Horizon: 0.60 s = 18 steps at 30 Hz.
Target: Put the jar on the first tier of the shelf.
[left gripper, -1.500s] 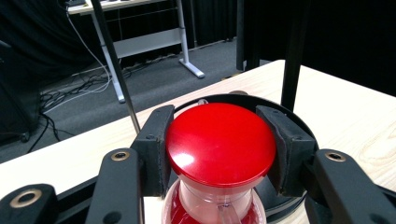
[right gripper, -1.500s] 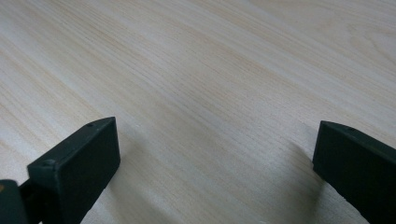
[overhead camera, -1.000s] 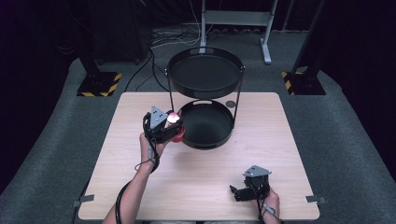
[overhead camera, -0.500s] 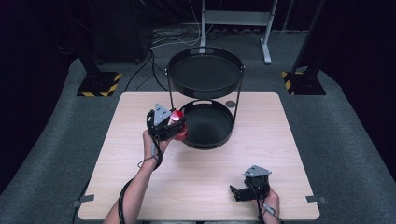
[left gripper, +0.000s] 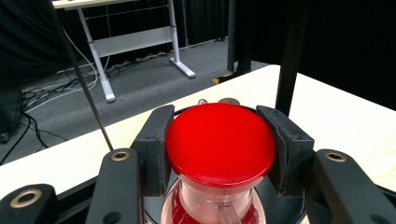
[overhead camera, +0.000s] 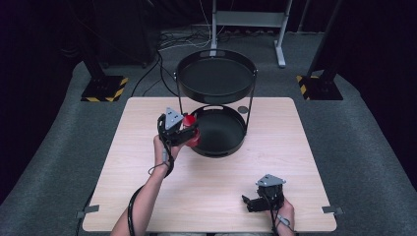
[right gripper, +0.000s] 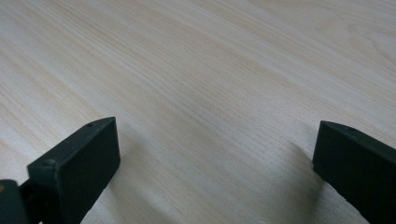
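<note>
Carried steadily toward one o'clock over the last second, the red-lidded jar (overhead camera: pixel 190 129) now hangs over the nine-o'clock rim of the lower tray (overhead camera: pixel 231 147), where earlier it was clear of the rim above bare desk. That suggests the jar is about to be set down in this tray; the lowering is not yet done.

From the left gripper view the jar (left gripper: pixel 219 154) shows a smooth, glossy round red lid above a clear body with red contents, perhaps glass or plastic. The left hand-held gripper (overhead camera: pixel 184 132) clamps it, its matt black jaws pressing the lid's two sides.

Both trays are round, black and shallow-walled, stacked on thin dark rods; the upper tray (overhead camera: pixel 216 96) sits toward twelve o'clock. The desk (overhead camera: pixel 147 162) is pale wood-grain laminate.

At five o'clock, the right hand-held gripper (overhead camera: pixel 253 204) rests with jaws spread wide, holding nothing.
</note>
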{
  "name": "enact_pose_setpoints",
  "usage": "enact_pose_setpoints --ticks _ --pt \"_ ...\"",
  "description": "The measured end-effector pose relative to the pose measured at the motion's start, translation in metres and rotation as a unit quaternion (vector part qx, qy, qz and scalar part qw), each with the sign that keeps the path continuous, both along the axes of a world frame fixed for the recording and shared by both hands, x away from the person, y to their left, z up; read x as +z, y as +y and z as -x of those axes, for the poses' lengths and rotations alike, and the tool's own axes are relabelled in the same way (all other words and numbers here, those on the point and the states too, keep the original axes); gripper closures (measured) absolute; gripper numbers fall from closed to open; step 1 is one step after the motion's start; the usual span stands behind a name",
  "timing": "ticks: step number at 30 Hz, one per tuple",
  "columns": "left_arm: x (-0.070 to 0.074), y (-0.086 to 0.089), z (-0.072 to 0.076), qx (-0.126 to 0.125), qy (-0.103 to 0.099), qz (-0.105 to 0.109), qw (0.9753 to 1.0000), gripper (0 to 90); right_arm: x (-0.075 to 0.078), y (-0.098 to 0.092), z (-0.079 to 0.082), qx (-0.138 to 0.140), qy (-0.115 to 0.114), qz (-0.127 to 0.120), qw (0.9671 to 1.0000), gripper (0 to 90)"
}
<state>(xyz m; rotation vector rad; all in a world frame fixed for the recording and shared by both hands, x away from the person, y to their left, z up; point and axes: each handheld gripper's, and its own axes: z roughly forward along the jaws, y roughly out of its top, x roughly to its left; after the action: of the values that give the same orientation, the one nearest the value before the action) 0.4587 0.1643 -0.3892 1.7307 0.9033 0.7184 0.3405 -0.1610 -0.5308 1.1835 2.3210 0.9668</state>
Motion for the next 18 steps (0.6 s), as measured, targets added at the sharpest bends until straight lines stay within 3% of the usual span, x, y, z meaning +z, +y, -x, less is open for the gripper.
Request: enact_pose_setpoints --ticks 18 --pt "-0.002 -0.016 -0.009 -0.005 0.002 -0.006 1.0000 48.5 0.000 0.000 0.000 0.000 0.000 0.000 1.0000 0.0"
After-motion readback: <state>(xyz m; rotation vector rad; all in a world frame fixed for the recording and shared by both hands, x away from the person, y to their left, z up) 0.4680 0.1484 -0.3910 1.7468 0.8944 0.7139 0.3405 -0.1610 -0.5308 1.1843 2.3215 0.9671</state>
